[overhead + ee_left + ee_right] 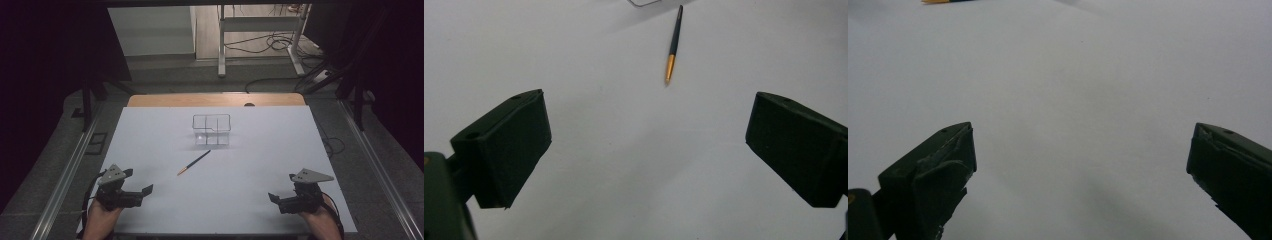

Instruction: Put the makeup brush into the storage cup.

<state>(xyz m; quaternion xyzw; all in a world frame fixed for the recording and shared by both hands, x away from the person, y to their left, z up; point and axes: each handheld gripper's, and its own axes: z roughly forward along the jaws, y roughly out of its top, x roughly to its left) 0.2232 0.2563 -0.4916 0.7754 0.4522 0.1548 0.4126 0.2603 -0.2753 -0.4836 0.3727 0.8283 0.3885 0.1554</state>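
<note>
A dark pen (194,162) with an orange tip lies flat near the middle of the white table (150,145), pointing down-left. Behind it stands a clear plastic organiser box (211,129) with compartments. My left gripper (139,182) rests at the near left, open, nothing between its jaws. In the left gripper view the pen (673,44) lies ahead, beyond the spread jaws. My right gripper (281,187) sits at the near right, also open and empty. The right gripper view catches the pen's orange tip (935,1) at the top edge.
A wooden strip (215,99) runs along the table's far edge. Beyond it stand a metal frame (260,30) and loose cables on the floor. Metal rails (65,175) flank the table on both sides.
</note>
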